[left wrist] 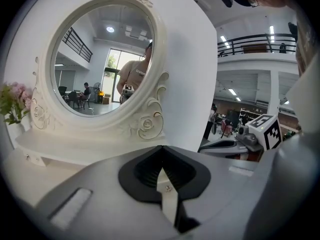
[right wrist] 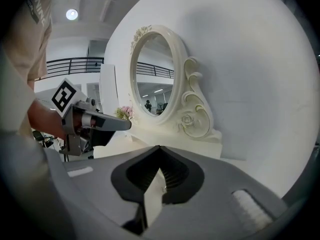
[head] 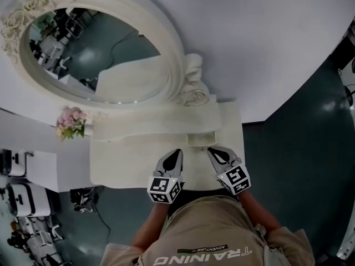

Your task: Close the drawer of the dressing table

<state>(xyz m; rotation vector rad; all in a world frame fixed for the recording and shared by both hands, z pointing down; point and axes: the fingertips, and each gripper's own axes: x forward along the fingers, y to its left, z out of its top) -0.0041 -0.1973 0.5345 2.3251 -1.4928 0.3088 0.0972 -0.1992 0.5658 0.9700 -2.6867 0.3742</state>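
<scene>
The white dressing table [head: 138,168] stands against a white wall, with an oval mirror [head: 100,54] above it. A small drawer [head: 201,139] in the raised tier under the mirror's right side looks pulled out a little. My left gripper [head: 177,152] hovers over the tabletop just left of the drawer, jaws shut and empty. My right gripper [head: 211,149] is just in front of the drawer, also shut and empty. In the left gripper view the jaws [left wrist: 161,147] meet at the tip, facing the mirror [left wrist: 102,59]. The right gripper's jaws [right wrist: 159,147] are likewise closed, with the left gripper [right wrist: 100,121] beside them.
A pink flower bunch [head: 71,122] sits at the table's left end. Cases and equipment [head: 22,198] crowd the dark floor at lower left. The floor [head: 299,165] opens to the right of the table. The person's body stands close against the table's front edge.
</scene>
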